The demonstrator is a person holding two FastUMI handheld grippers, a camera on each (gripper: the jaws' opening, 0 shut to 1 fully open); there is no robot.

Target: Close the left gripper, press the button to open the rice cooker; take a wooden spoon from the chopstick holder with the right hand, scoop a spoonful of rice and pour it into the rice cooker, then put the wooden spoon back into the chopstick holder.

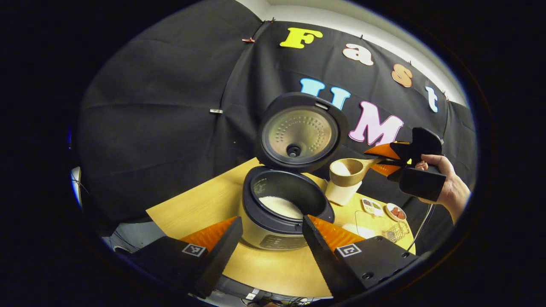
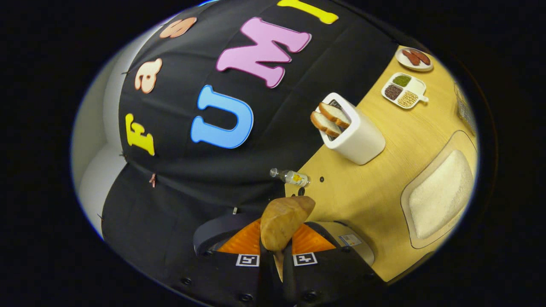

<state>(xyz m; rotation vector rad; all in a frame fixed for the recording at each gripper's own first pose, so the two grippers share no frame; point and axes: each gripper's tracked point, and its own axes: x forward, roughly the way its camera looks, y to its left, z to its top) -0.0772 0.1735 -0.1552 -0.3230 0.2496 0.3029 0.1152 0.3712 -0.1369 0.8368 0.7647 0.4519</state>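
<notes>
Table [image 1: 273, 264]: L tool [image 1: 273, 230] spread, empty; R tool [image 2: 276, 251] pinching wooden spoon [image 2: 283, 221] w/ rice.

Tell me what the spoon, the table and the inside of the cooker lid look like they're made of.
Spoon: likely wood, matte pale tan with a smooth carved bowl. Table: wood or wood-look laminate, fine straight grain with a low sheen. Inside of the cooker lid: looks like brushed metal, dull silver with rows of small dimples, set in a dark, probably plastic rim.
</notes>
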